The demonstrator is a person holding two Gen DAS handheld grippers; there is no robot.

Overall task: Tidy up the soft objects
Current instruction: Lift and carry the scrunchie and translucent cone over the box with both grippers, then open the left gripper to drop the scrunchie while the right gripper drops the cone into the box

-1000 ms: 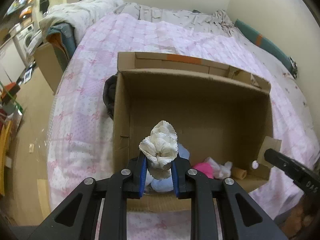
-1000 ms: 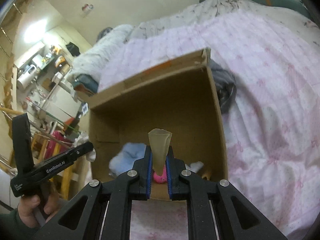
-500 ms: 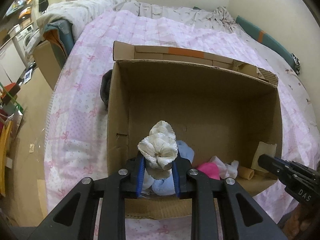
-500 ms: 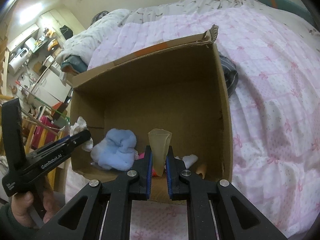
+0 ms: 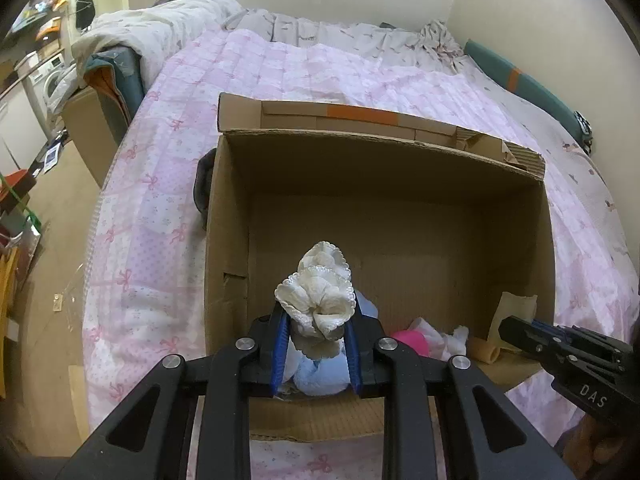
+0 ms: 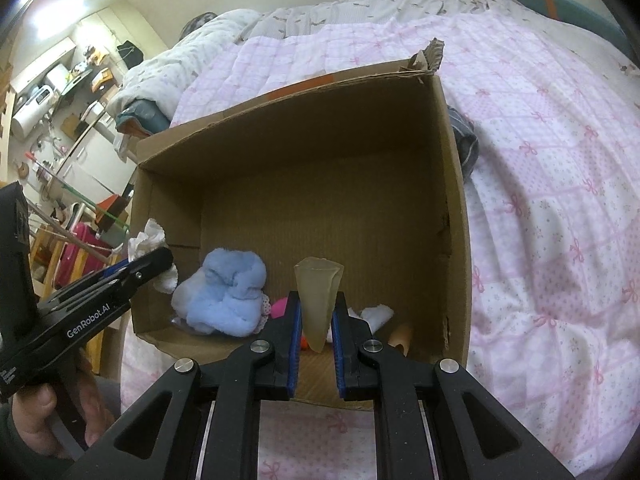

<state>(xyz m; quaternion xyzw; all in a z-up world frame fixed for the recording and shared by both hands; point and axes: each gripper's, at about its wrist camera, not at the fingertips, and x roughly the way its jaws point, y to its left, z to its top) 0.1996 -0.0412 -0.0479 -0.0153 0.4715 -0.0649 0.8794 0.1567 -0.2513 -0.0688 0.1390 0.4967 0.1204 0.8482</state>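
1. The left hand-held gripper (image 5: 316,350) is pinching a bunched white frilly cloth (image 5: 318,304) between its blue pads, and is hanging over the near left part of the cardboard box (image 5: 226,240).
2. The right hand-held gripper (image 6: 316,330) is squeezing a beige, cone-shaped soft piece (image 6: 319,300) in a narrow grip, its wide end sticking up above the fingers, over the near edge of the box.
3. A person's hand (image 6: 48,416) is wrapping around the handle of the left hand-held gripper at the lower left of the right wrist view.
4. Inside the box, near its front wall, a fluffy light-blue bundle (image 6: 224,296) is lying to the left, with a pink item (image 6: 280,306) just beside it, then a white cloth (image 6: 376,314) and a small tan roll (image 6: 401,336) towards the right wall.
5. The box is sitting open on a bed covered by a pink quilt with bows (image 6: 560,200).
6. A dark garment (image 6: 464,144) is lying on the quilt, touching the outside of the box.
7. Farther back, a rumpled grey-white duvet (image 5: 160,28) is lying heaped at the far end of the bed.
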